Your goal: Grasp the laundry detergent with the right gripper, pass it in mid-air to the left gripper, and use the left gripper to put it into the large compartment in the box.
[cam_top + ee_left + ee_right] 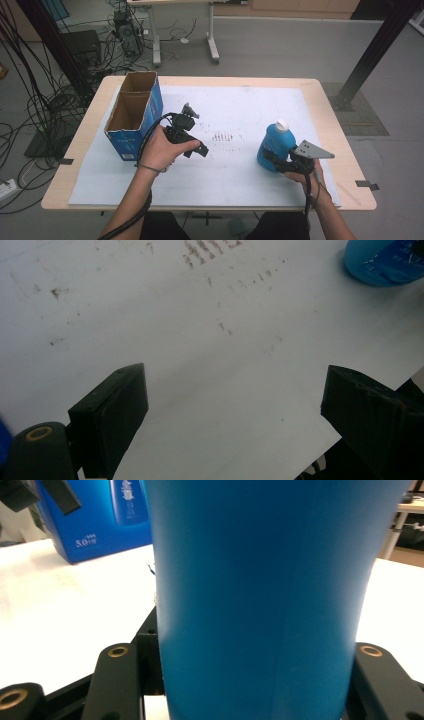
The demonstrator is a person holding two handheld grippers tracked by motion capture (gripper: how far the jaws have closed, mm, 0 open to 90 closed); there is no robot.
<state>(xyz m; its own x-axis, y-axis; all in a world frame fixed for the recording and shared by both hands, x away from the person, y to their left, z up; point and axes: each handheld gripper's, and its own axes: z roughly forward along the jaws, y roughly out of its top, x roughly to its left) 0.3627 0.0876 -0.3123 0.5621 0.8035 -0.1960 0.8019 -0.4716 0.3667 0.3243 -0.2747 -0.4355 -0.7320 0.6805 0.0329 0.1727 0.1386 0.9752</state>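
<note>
Evidently the work in hand is moving the blue plastic bottle with the white cap [274, 145] toward the open blue cardboard box [134, 115], which serves as the landmark. Well to the right of that box, the bottle stands upright on the white sheet covering the table [240, 180], and the right gripper [276, 161] has its 2 black jaws set against the bottle's lower body, 1 on each side; the right gripper view shows the blue wall pressed between them, so I judge it clamped low to keep the load steady when lifted. Just right of the box, the left gripper [196, 145] hovers over the sheet with its jaws spread wide and nothing between them, probably waiting to steady the box or receive the bottle. Its own view looks down on bare white paper marked with brownish scuffs [210, 255]. The box stands with its top flaps open, ready to take something tall. Beyond the box, the light wooden table [330, 125] gives way to a grey floor with tangled black cables [30, 100] and black frame posts [375, 50].
</note>
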